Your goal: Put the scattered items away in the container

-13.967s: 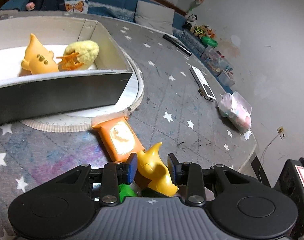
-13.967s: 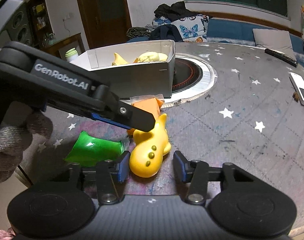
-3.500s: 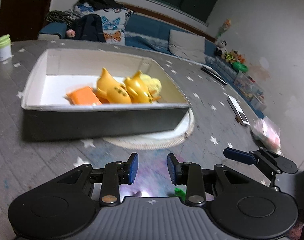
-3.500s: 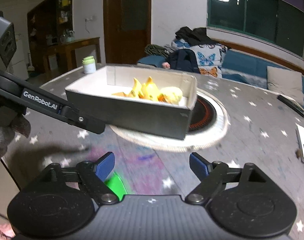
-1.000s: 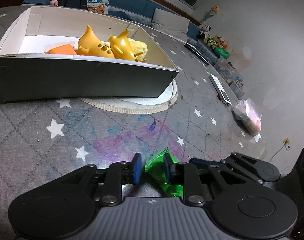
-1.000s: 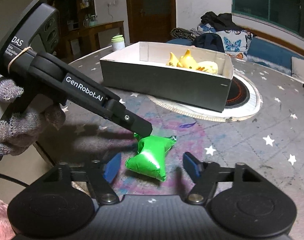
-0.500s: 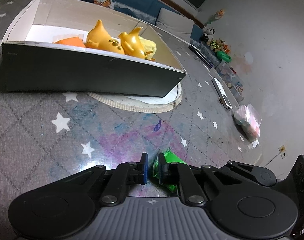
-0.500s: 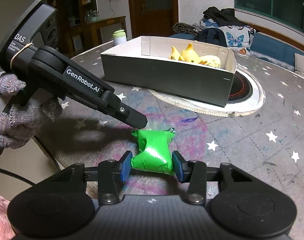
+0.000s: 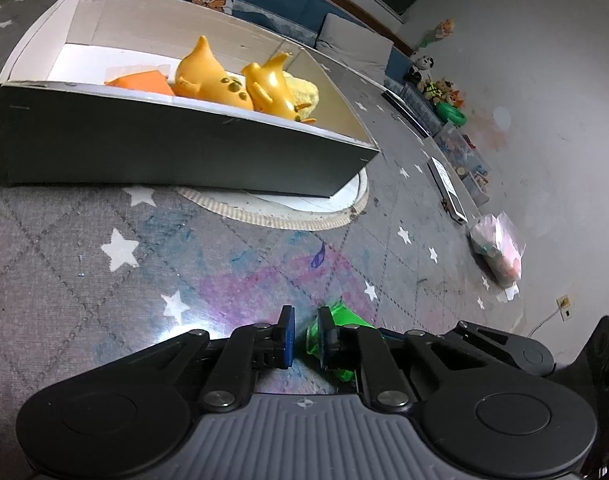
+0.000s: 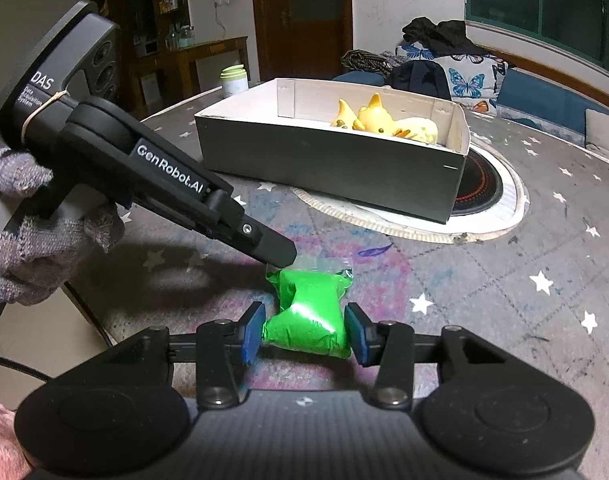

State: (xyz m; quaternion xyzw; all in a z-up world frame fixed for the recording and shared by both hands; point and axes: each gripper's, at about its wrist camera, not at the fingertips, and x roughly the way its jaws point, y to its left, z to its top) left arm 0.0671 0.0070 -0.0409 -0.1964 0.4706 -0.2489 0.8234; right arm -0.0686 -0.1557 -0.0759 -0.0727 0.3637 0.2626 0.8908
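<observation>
A green plastic packet (image 10: 310, 316) lies on the star-patterned table near its front edge. My right gripper (image 10: 304, 330) is shut on its body, a pad on each side. My left gripper (image 9: 303, 336) is nearly closed at the packet's clear end; the packet (image 9: 346, 322) shows just right of its fingers, and whether the film is pinched is unclear. In the right wrist view the left gripper's tip (image 10: 274, 250) touches the packet's top edge. The open box (image 10: 344, 164) holds two yellow toys (image 9: 232, 80), an orange packet (image 9: 142, 80) and a pale yellow item (image 9: 302, 90).
The box stands on a round white mat (image 9: 288, 208). A white jar (image 10: 234, 78) stands behind the box. A remote (image 9: 446, 190) and a pink-white bag (image 9: 498, 246) lie to the right. The table edge is close on the left of the right wrist view.
My right gripper has closed onto the green packet. My left gripper has narrowed around the packet's end. Before that, the yellow toys and orange packet went into the box.
</observation>
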